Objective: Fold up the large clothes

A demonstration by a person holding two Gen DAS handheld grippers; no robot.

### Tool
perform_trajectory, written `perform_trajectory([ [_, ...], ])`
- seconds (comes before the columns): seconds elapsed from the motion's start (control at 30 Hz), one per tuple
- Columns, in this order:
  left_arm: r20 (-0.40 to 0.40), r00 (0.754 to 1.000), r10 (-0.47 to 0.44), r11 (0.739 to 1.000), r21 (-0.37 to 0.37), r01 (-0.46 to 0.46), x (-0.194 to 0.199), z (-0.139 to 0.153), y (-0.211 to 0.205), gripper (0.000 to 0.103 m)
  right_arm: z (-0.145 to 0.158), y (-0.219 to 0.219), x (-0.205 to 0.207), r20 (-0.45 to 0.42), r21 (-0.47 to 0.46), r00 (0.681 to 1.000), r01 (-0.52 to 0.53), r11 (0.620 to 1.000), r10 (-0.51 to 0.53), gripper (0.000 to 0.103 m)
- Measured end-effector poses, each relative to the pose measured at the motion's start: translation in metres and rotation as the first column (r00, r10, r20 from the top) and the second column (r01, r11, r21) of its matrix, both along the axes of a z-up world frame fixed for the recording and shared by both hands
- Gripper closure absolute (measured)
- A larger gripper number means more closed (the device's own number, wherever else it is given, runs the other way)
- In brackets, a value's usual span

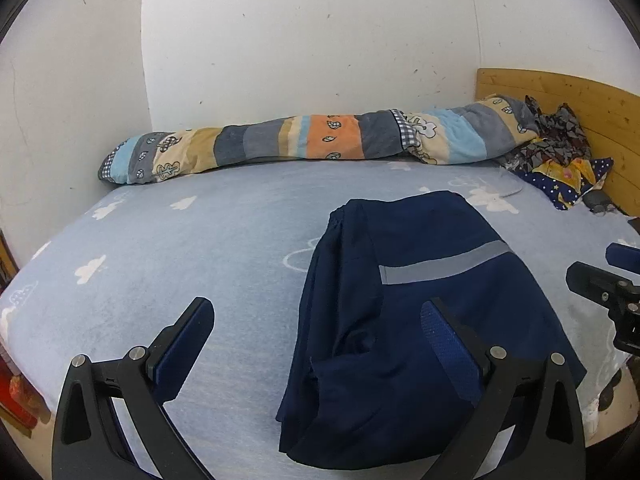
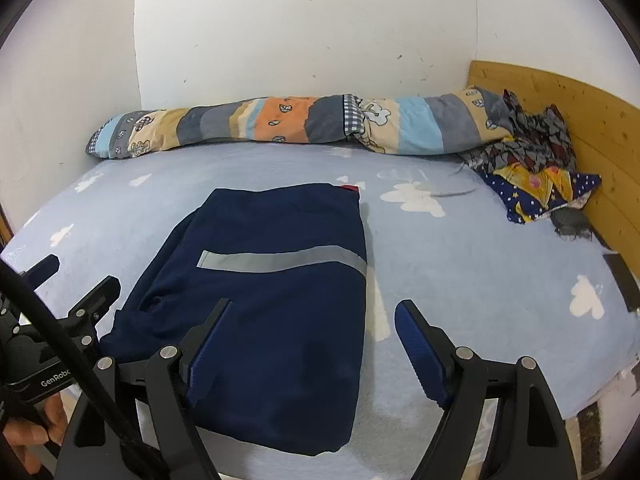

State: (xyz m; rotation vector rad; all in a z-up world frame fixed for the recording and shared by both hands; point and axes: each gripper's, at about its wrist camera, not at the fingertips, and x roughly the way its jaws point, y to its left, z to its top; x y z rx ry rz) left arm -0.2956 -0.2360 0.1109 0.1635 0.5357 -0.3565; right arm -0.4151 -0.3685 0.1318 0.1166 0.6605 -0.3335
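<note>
navy blue fabric garment with a grey reflective stripe (image 2: pixel 276 300) lies folded into a rough rectangle on the pale blue cloud-print bed sheet (image 2: pixel 480 264), near the front edge of the bed, well apart from the rolled striped patchwork quilt (image 2: pixel 280 124) along the white wall. left gripper (image 1: pixel 316 344) hovers over the garment's left side, fingers spread wide, nothing between them. right gripper (image 2: pixel 312 344) hovers over its right edge, likewise spread and empty. neither looks to be touching cloth, though i can't rule out contact from these views.

handling guess: soft, limp, light-to-medium woven cloth, probably a bit slick. it'll drape and sag, layers may slide apart if lifted by one ply. left side is bunched with loose folds; right edge is straight and clean.

grip advice: pinch all layers at the near corners, one gripper each, lift together, keep tension between them. avoid grabbing mid-panel, it will just tent. stripe is likely stiffer, a decent fold reference.
</note>
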Motion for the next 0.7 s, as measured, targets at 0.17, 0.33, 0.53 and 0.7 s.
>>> perform_trajectory([
  [0.17,0.001,1.000,0.000,1.000,0.004,0.000,-0.0001,-0.0002,0.0003,0.000,0.0014,0.0034,-0.0011,0.009,0.001,1.000,-0.016,1.000,0.016,0.018],
  [0.33,-0.006,1.000,0.001,1.000,0.005,-0.001,0.0019,-0.0012,0.0000,0.000,0.0008,0.0053,-0.0007,0.005,-0.001,1.000,-0.022,1.000,0.022,0.018],
  [0.53,-0.008,1.000,0.001,1.000,0.007,-0.001,0.0021,-0.0017,-0.0008,0.000,-0.0002,0.0069,0.0007,0.004,-0.002,1.000,-0.028,1.000,0.028,0.018],
  [0.7,-0.010,1.000,0.004,1.000,0.008,-0.003,0.0027,-0.0020,-0.0007,0.000,-0.0016,0.0084,0.0021,-0.001,0.002,1.000,-0.027,1.000,0.027,0.018],
])
